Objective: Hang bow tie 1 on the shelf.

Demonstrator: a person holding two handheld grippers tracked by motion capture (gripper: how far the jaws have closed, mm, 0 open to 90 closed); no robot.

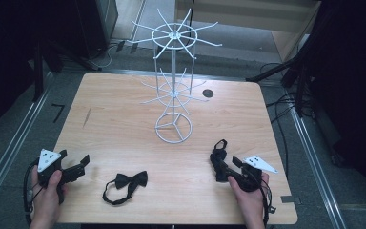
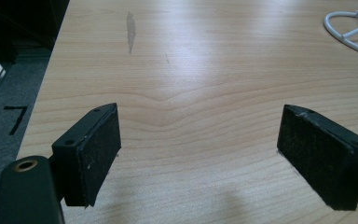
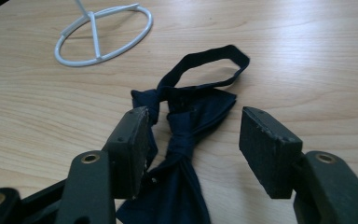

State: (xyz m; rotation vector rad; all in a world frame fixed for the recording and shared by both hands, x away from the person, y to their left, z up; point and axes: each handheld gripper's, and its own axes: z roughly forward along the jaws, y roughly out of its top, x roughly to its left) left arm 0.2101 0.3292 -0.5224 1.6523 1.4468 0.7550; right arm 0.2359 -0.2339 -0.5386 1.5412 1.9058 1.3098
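I see a dark navy bow tie (image 3: pixel 186 135) with a looped strap lying flat on the table (image 3: pixel 307 56), near the white stand (image 3: pixel 103 35). It sits between my right gripper (image 3: pixel 193 144)'s parted jaws, the knot midway, the left pad touching its edge. My left gripper (image 2: pixel 198 154) is wide open over bare wood.

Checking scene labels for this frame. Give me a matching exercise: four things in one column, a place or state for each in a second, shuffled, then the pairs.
Things:
1. black bow tie
2. navy bow tie
3. white wire rack
4. left claw

Places or states:
A. stands upright at the middle of the table
B. open over bare wood, nothing between its jaws
C. lies between the jaws of the right claw, pads not pressing on it
D. lies alone near the table's front edge, between the two hands

Pairs: 1-D, 2-C, 3-A, 4-B
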